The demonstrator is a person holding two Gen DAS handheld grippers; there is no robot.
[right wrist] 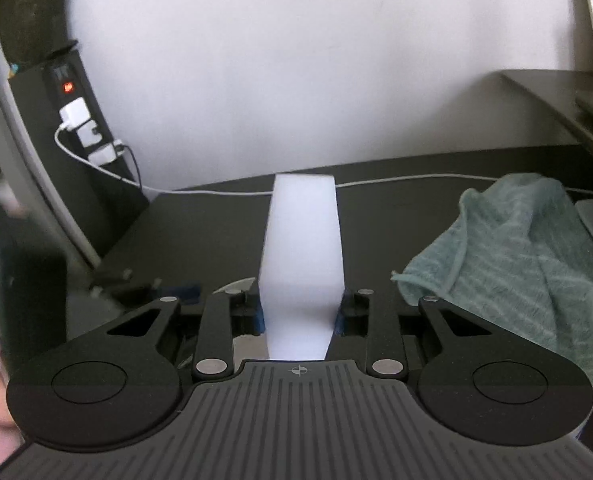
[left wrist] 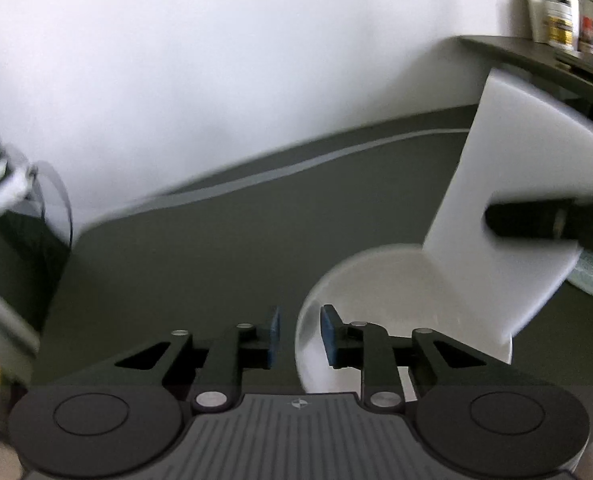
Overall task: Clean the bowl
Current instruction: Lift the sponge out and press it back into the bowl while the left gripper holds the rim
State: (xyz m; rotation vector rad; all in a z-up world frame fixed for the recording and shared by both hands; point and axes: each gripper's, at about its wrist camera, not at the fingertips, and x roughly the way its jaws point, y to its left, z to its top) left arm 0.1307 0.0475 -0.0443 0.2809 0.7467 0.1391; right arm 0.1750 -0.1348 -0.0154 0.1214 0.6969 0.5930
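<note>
Left wrist view: left gripper (left wrist: 299, 334) with blue pads apart, straddling the near rim of a round white ceramic bowl (left wrist: 376, 292) on the dark grey tabletop (left wrist: 216, 260); rim between the pads, not pinched as far as seen. Above the bowl's right side, a tall white foam sponge block (left wrist: 508, 184), lower edge dipping over the far rim, clamped from the right by the black right gripper (left wrist: 536, 222). Risk: with the rim ungripped, a push from the block likely to skid or tip the bowl; a hard close on the thin wall likely to slip off a smooth surface. Heavy motion blur throughout; bowl's near part cut off behind the gripper body, interior dirt impossible to judge; shelf items at top right unreadable.

Right wrist view: right gripper clamped on the white foam sponge block, which bulges above the pinch, so squeezed fairly hard, perhaps enough to twist loose under scrubbing load. Bowl hidden almost entirely below the gripper; only a pale sliver (right wrist: 238, 283) by the left finger, possibly its rim. Crumpled teal terry towel (right wrist: 508, 256) lying to the right on the table, close enough to snag. White charging cable (right wrist: 416, 179) trailing along the back edge to a black power strip (right wrist: 76, 112).
</note>
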